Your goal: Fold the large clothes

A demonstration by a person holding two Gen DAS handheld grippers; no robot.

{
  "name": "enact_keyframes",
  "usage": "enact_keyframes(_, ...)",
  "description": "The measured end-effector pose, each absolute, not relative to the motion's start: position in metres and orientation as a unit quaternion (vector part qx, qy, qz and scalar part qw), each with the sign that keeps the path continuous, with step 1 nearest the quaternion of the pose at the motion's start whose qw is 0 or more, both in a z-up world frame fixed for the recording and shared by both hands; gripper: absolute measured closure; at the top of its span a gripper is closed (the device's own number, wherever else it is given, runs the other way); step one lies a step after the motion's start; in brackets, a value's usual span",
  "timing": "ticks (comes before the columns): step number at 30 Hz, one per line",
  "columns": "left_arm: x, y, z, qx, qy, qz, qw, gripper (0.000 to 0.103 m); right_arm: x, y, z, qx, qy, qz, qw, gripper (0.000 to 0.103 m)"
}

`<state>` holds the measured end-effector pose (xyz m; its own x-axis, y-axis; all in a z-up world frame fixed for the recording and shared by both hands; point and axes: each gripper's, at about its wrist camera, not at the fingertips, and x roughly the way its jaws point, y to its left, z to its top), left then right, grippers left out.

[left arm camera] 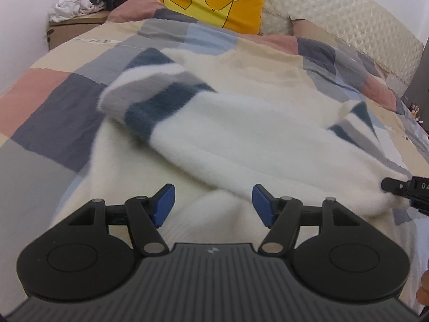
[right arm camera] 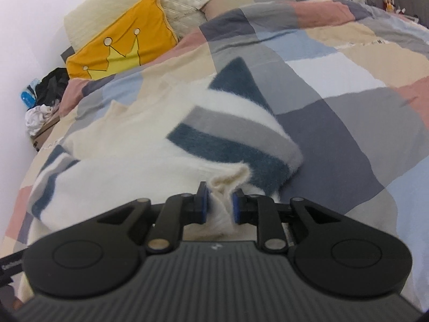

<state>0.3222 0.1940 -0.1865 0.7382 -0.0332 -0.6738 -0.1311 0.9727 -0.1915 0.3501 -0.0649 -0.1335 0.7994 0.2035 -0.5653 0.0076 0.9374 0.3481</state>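
White fluffy sweater (left arm camera: pixel 241 123) with teal and grey striped cuffs, spread on the patchwork quilt (left arm camera: pixel 53 102) of a bed. One sleeve (left arm camera: pixel 166 102) folded across the body, striped cuff toward the left in the left wrist view. Left gripper (left arm camera: pixel 213 204) over the near hem, blue pads apart, nothing between. Right gripper (right arm camera: pixel 219 206) pinched on a bunched fold of the sweater's white fabric, pads pressing from both sides. Yellow crown cushion (left arm camera: pixel 203 0) at the headboard; heap of clothes (left arm camera: pixel 80 2) on a box beside the bed.

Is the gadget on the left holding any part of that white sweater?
No, the left gripper stands open above the white sweater, its blue pads apart with nothing pinched between them.
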Motion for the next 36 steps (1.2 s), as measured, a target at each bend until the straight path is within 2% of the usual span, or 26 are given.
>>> enact_keyframes(1, 0.316, 0.196, -0.185, -0.118, 0.359, 0.025, 0.925, 0.034, 0.347, -0.064, -0.131, 0.166, 0.31, 0.053, 0.934, 0.073)
enact_keyframes(4, 0.298, 0.201, -0.178, -0.125, 0.359, 0.026, 0.925, 0.034, 0.334, -0.061, -0.127, 0.163, 0.308, 0.063, 0.935, 0.046)
enact_keyframes(5, 0.293, 0.204, -0.175, -0.13, 0.358, 0.026, 0.924, 0.034, 0.329, -0.062, -0.127, 0.168, 0.31, 0.069, 0.933, 0.042)
enact_keyframes(14, 0.25, 0.224, -0.164, -0.138, 0.366, 0.05, 0.919, 0.034, 0.278, -0.074, -0.134, 0.215, 0.353, 0.077, 0.908, 0.042)
enact_keyframes(21, 0.205, 0.273, -0.158, -0.2, 0.389, 0.089, 0.895, 0.034, 0.237, -0.105, -0.15, 0.261, 0.4, 0.065, 0.876, 0.041)
enact_keyframes(25, 0.187, 0.301, -0.162, -0.225, 0.41, 0.11, 0.877, 0.034, 0.222, -0.12, -0.155, 0.293, 0.42, 0.055, 0.857, 0.032)
enact_keyframes(26, 0.182, 0.306, -0.165, -0.23, 0.415, 0.115, 0.873, 0.034, 0.219, -0.122, -0.156, 0.301, 0.422, 0.056, 0.853, 0.021)
enact_keyframes(27, 0.178, 0.31, -0.167, -0.238, 0.419, 0.118, 0.868, 0.034, 0.217, -0.123, -0.158, 0.309, 0.425, 0.057, 0.849, 0.019)
enact_keyframes(32, 0.174, 0.325, -0.19, -0.265, 0.445, 0.14, 0.844, 0.034, 0.21, -0.118, -0.169, 0.321, 0.457, 0.064, 0.827, 0.021)
enact_keyframes(33, 0.173, 0.328, -0.195, -0.279, 0.448, 0.139, 0.838, 0.035, 0.21, -0.119, -0.172, 0.329, 0.463, 0.068, 0.82, 0.021)
enact_keyframes(36, 0.169, 0.331, -0.204, -0.302, 0.453, 0.136, 0.828, 0.048, 0.208, -0.119, -0.183, 0.358, 0.483, 0.079, 0.795, 0.019)
